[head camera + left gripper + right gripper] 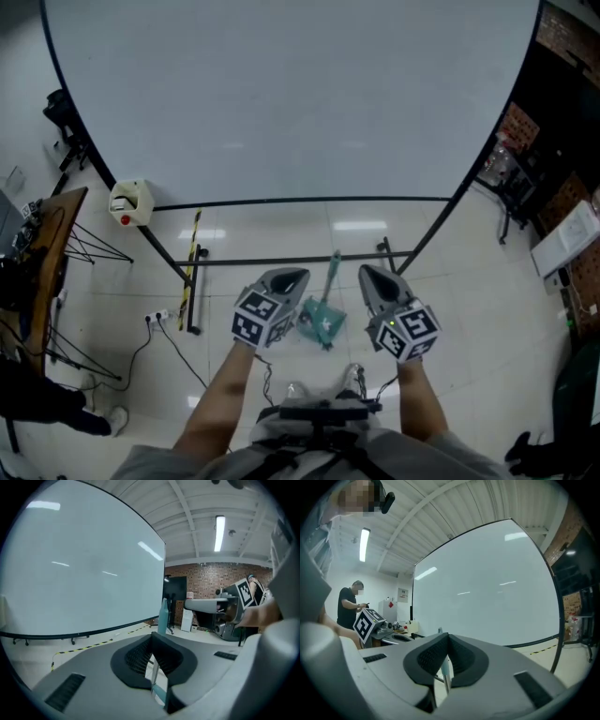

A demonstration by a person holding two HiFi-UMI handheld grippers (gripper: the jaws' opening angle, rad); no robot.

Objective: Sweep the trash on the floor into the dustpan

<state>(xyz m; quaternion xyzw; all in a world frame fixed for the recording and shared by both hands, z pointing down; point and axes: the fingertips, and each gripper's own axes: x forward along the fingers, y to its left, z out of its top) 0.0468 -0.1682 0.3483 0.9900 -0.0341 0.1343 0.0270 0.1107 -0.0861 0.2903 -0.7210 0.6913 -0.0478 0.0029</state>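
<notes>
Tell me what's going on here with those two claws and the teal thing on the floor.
A person faces a large white board, holding one claw in each hand. The left claw and the right claw are both shut, raised and angled toward each other, apparently gripping nothing. Between them the teal dustpan stands on the floor, its long handle upright and, in the head view, apart from both claws. Sweeping does not look started yet.
</notes>
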